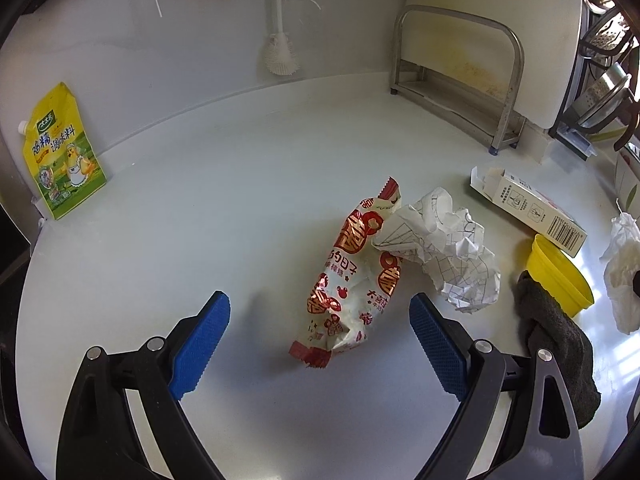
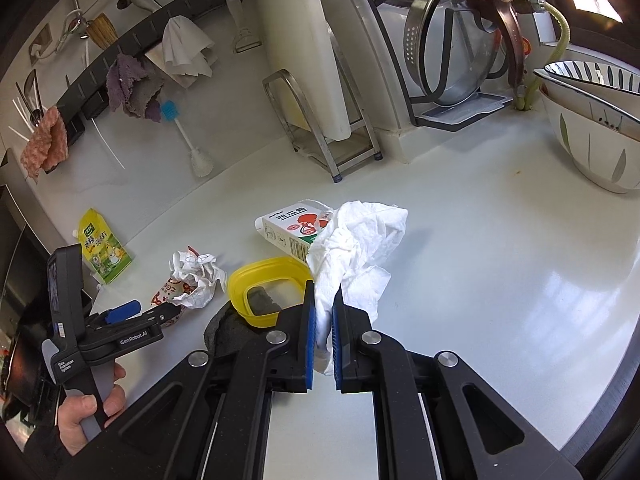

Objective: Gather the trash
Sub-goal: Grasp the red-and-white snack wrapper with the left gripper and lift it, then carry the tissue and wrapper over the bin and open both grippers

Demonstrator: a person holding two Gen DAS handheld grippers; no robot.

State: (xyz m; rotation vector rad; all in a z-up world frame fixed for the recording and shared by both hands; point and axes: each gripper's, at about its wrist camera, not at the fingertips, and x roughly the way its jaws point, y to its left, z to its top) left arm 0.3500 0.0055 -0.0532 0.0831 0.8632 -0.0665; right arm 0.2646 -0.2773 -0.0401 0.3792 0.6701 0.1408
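Now the right tongs [image 2: 324, 312] are pinching a white tissue [image 2: 356, 248]. Meanwhile the left tongs [image 1: 320, 320] are spreading wide, with a candy wrapper [image 1: 352, 280] lying between them.

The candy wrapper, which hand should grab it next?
Left. The left gripper is open with the candy wrapper lying between its fingers on the counter. The right gripper is already shut on a tissue.
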